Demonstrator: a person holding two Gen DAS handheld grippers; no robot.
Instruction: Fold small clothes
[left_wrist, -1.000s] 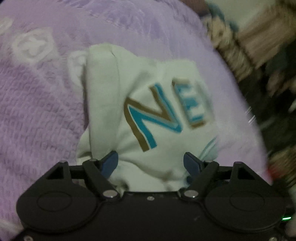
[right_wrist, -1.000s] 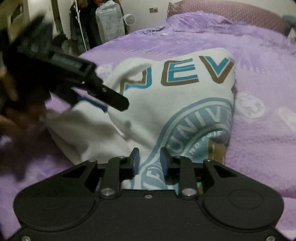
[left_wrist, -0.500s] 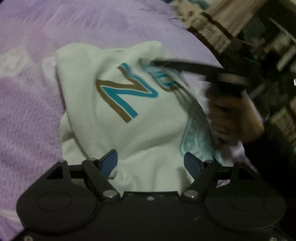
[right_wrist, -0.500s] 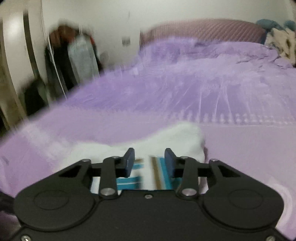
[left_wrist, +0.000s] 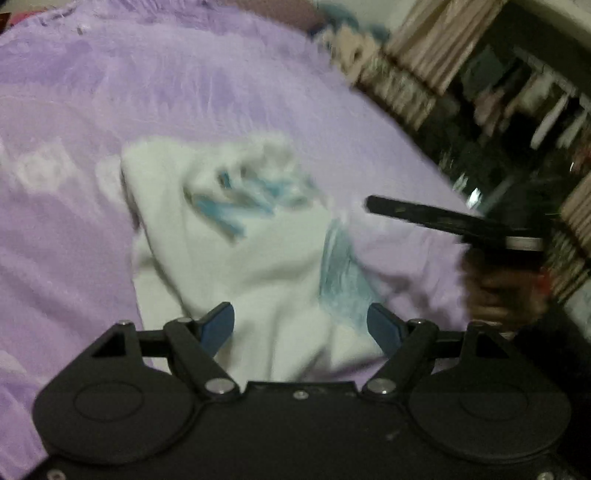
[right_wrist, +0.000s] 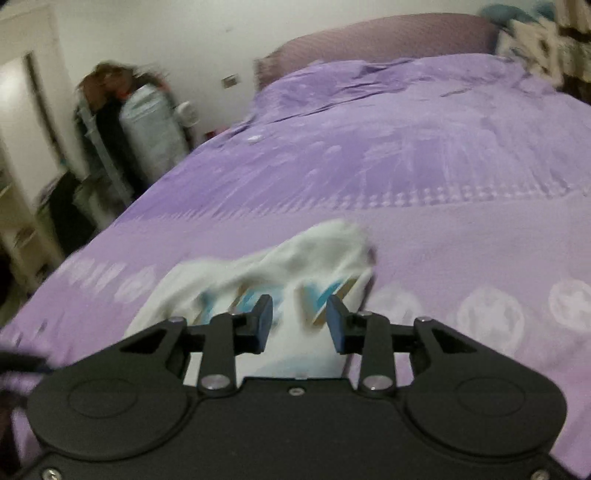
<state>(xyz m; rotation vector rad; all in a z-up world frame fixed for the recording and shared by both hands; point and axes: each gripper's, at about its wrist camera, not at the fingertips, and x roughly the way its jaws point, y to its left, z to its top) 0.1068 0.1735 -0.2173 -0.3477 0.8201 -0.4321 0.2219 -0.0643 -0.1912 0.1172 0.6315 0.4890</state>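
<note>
Left wrist view. The white shirt (left_wrist: 258, 266) lies crumpled on the purple bedspread (left_wrist: 74, 229), blurred, with teal and brown lettering on its upper half and a pale teal print along its right fold. The left gripper (left_wrist: 301, 325) hangs over the near edge of the shirt with its blue-padded fingers spread wide; cloth shows in the gap below, but the pads press on nothing. To the right of the shirt, the right gripper (left_wrist: 373, 204) reaches in as a dark bar, its tip above the shirt's right edge, clear of the cloth. The hand (left_wrist: 498, 291) that carries it sits right of the shirt, at the bed's edge. Past the bed, beyond the shirt's far right, stand curtains (left_wrist: 424, 55) and dark clutter, too blurred to name.

Right wrist view. The shirt (right_wrist: 295, 254) sits just ahead of the right gripper (right_wrist: 300, 321), bunched into a low ridge with striped lettering facing the camera. The jaws stand partly apart and are opening; shirt fabric is seen through the gap, yet neither pad visibly pinches it. The bedspread (right_wrist: 443, 177) runs away behind the shirt to a padded mauve headboard (right_wrist: 388, 37). Left of the shirt, off the bed, is a rack of hanging clothes (right_wrist: 122, 122) against a white wall. A dark blurred shape at the lower left edge cannot be identified.
</note>
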